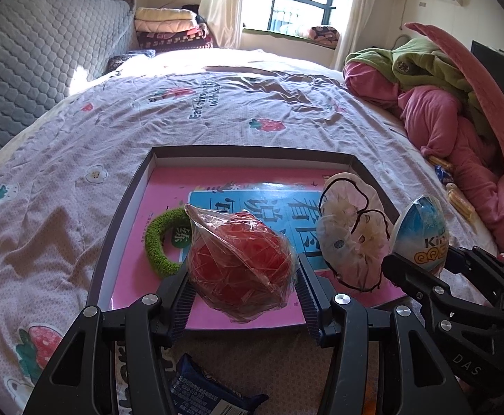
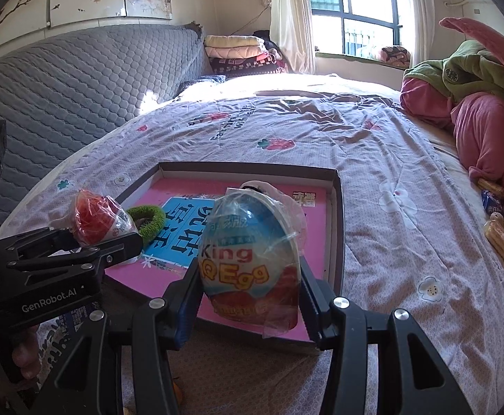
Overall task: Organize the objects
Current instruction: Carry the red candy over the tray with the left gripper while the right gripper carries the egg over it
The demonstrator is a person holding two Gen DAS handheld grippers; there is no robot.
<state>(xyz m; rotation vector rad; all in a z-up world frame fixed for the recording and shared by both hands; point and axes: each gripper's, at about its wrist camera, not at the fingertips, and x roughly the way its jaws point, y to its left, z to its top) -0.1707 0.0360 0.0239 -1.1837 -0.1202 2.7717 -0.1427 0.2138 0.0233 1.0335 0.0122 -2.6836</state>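
A red ball wrapped in crinkled film (image 1: 241,266) is clamped by the left gripper (image 1: 241,297) over the box's (image 1: 355,164) near edge; a blue foil egg (image 2: 252,263) is gripped by the right gripper (image 2: 250,301) at the near right corner; the green ring (image 1: 160,242) lies by the left wall; the far half is bare.

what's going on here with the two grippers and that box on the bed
A person is tidying small items into a shallow cardboard box lid on the bed, a handheld gripper in each hand. The left gripper is clamped on a red plastic-wrapped ball, held over the lid's near edge. The right gripper grips a blue King QQ Egg toy, also above the lid. Already inside are a green fuzzy hair tie and a pale frilly pouch. A dark blue snack packet lies outside, near the camera.
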